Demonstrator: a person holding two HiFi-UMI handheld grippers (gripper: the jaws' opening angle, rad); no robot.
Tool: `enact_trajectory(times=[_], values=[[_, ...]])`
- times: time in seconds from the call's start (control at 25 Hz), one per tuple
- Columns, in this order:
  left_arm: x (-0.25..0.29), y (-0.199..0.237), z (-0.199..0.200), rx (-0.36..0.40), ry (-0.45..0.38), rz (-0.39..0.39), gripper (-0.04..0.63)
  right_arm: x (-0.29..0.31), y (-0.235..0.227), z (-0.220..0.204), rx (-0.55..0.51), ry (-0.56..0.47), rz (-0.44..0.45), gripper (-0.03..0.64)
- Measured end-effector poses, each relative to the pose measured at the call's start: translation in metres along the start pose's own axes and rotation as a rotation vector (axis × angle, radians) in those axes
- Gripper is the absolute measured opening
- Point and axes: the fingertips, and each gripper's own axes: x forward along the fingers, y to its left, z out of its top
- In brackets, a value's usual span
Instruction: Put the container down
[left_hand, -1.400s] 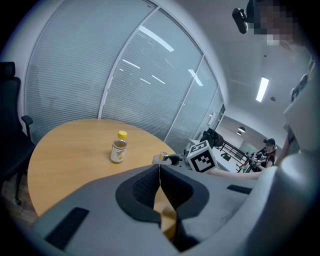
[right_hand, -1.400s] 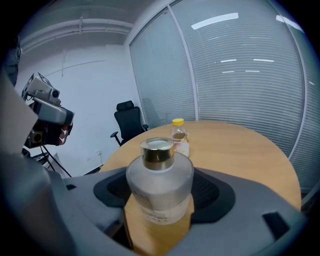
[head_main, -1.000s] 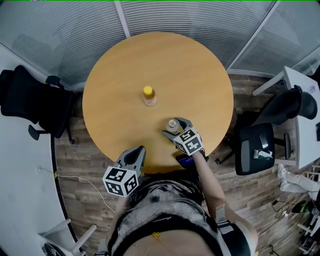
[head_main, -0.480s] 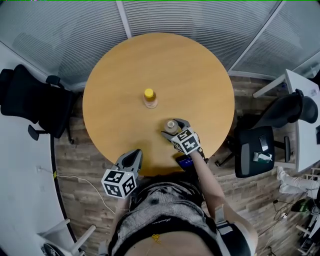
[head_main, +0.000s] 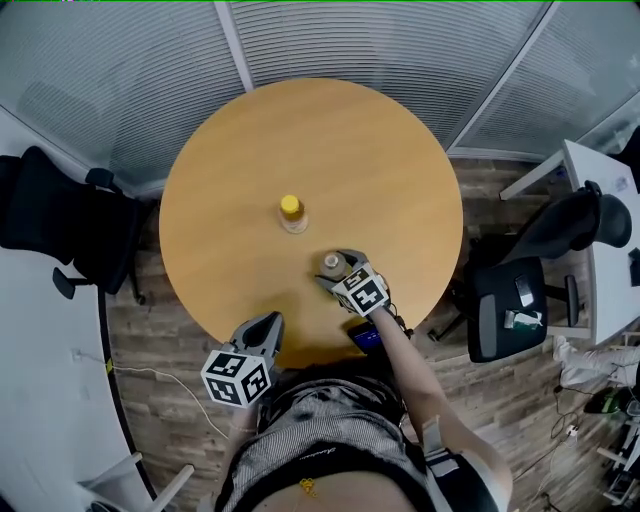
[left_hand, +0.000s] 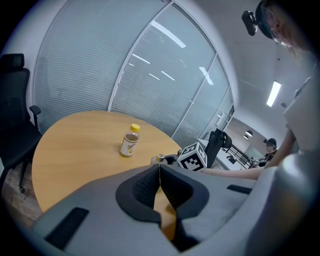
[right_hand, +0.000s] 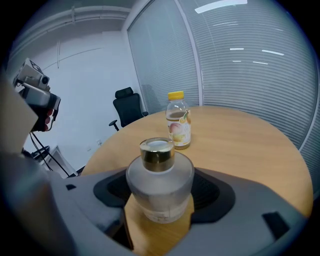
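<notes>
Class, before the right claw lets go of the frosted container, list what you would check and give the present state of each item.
1. right claw closed on the frosted container: ok.
2. Container upright, gold cap on top: ok.
3. Container's base resting fully on the table: cannot tell.
4. yellow-capped bottle stands apart from the container, farther along the table: ok.
5. left claw shut, empty and back at the near table edge, out of the way: ok.

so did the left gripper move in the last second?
No. The left gripper sits at the same spot over the near edge of the table; the whole view shifted instead.
</notes>
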Motion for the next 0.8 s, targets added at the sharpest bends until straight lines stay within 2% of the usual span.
enact_trajectory(times=[0.28, 0.8], values=[[0.005, 0.005, 0.006, -0.017, -0.013, 0.004, 0.021, 0.009, -0.004, -0.004, 0.006, 0.019, -0.005, 0.350], [0.019, 0.005, 0.000, -0.002, 0.032, -0.038, 0.021, 0.024, -0.006, -0.010, 0.006, 0.015, 0.002, 0.350]])
